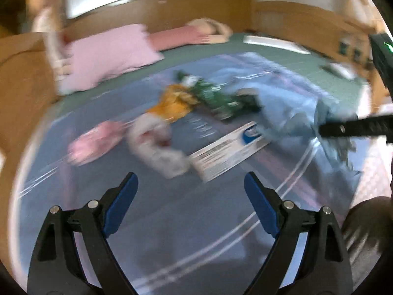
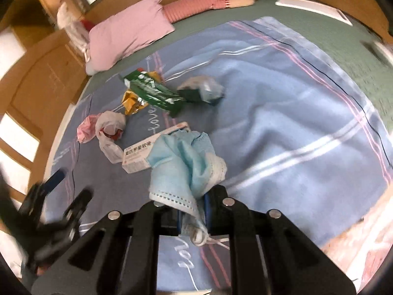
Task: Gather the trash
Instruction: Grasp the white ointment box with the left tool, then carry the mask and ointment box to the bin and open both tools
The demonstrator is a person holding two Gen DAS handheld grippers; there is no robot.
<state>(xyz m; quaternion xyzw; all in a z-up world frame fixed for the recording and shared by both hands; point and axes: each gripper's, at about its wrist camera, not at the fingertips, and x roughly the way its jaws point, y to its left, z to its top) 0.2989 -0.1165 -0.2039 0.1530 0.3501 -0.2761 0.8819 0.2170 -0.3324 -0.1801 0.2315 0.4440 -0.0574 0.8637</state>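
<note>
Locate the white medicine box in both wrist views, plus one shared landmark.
Left wrist: white medicine box lies centre frame on the blue blanket, just ahead of the open left gripper.
Right wrist: white medicine box sits left of centre, partly covered by the blue face mask clamped in the right gripper.
Shared landmark: the pink pillow, upper left in both.

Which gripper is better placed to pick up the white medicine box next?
Left. The left gripper is open, empty and faces the medicine box; the right gripper is shut on the blue face mask.

Both wrist views angled down, near, sharing littered blue blanket (image 1: 172,221)
</note>
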